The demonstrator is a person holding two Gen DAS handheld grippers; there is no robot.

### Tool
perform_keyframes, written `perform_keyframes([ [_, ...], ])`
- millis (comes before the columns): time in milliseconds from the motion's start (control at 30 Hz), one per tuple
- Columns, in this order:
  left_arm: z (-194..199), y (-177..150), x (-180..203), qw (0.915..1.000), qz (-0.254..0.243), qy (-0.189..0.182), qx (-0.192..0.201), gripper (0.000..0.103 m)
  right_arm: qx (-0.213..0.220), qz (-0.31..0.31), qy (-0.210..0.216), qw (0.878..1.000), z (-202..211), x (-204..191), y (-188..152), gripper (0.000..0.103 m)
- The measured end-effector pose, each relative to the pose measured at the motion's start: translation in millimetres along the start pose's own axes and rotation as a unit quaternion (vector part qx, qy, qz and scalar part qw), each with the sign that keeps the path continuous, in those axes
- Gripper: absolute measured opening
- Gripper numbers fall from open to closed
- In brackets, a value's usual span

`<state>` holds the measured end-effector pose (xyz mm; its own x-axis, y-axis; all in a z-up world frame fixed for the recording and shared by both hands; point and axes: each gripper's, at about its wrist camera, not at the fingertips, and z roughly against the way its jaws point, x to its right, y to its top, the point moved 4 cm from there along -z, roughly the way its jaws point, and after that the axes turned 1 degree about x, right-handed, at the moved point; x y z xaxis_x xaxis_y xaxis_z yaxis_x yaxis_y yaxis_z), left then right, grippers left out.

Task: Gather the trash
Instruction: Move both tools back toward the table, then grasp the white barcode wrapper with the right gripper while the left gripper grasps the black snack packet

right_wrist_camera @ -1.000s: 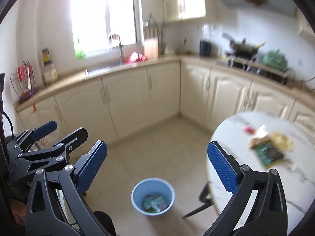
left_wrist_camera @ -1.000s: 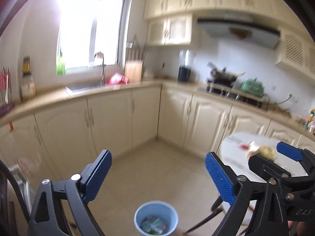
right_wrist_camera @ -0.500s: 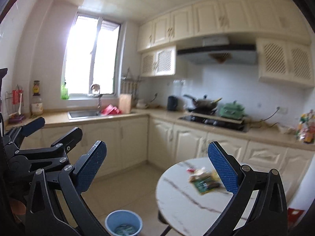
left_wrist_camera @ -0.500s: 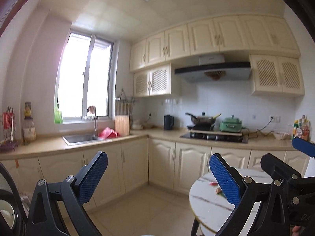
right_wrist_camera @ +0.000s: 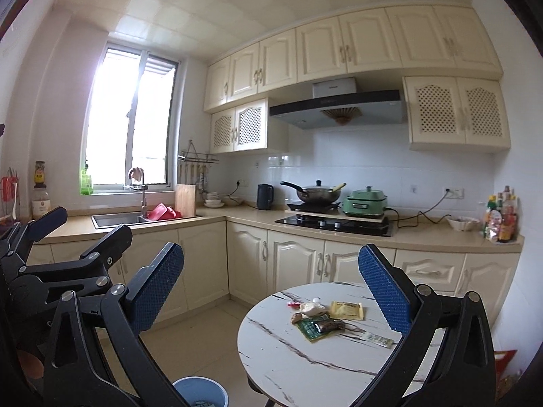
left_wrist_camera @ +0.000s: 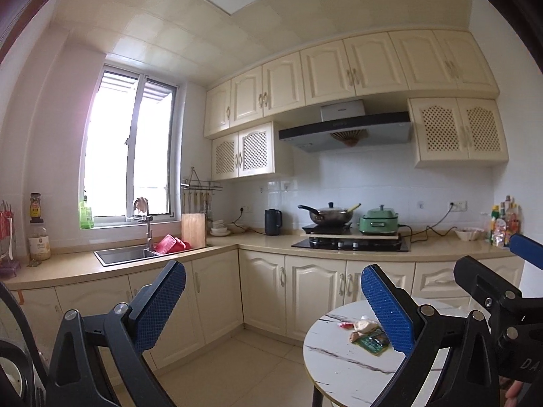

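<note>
Both grippers are held about level, side by side, facing into the kitchen toward the round marble-patterned surface (right_wrist_camera: pixel 305 356). The left gripper (left_wrist_camera: pixel 271 308) has its blue-padded fingers (left_wrist_camera: pixel 159 305) spread wide with nothing between them; they have just finished opening to that width. The right gripper (right_wrist_camera: pixel 271 291) points slightly downward, its fingers (right_wrist_camera: pixel 383 291) also wide apart and empty. In the right wrist view the left gripper appears at the left edge, just beside the right one and a little higher in the picture.

The trash lies in a loose cluster near the middle of the round surface: a green wrapper (right_wrist_camera: pixel 310 329) with a dark packet (right_wrist_camera: pixel 327 325) on top of it, a yellow sachet (right_wrist_camera: pixel 346 310) just beside, a crumpled pale scrap (right_wrist_camera: pixel 310 308), a small red piece (right_wrist_camera: pixel 292 303) and a thin strip (right_wrist_camera: pixel 378 339) lying a little apart toward the near edge. Neither gripper touches any of it (both hang well short of the pile). A blue bin (right_wrist_camera: pixel 200 391) stands on the floor at the foot of the surface, below the right gripper, with some rubbish already inside.
</note>
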<state>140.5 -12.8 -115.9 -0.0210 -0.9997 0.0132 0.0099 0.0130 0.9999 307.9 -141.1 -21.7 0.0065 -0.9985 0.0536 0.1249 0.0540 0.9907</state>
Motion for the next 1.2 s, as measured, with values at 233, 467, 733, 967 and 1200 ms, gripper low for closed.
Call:
perform_keyframes([
  [233, -48, 13, 9, 0.9988, -0.015, -0.026, -0.038, 0.102, -0.023, -0.014, -0.016, 1.000, -17, 28, -22, 0.103],
  [467, -127, -15, 30, 0.9890, -0.009, -0.049, -0.139, 0.102, -0.085, -0.046, -0.054, 0.994, -57, 81, -68, 0.103],
  [733, -217, -48, 69, 0.9630, -0.012, -0.090, -0.254, 0.102, -0.170, -0.091, -0.105, 0.976, -105, 159, -135, 0.103],
  [967, -298, -67, 117, 0.9337, -0.036, -0.132, -0.331, 0.102, -0.250, -0.120, -0.133, 0.952, -144, 225, -201, 0.103],
  [1200, -374, -89, 200, 0.9020, -0.102, -0.201, -0.368, 0.102, -0.304, -0.139, -0.145, 0.931, -170, 270, -250, 0.103],
])
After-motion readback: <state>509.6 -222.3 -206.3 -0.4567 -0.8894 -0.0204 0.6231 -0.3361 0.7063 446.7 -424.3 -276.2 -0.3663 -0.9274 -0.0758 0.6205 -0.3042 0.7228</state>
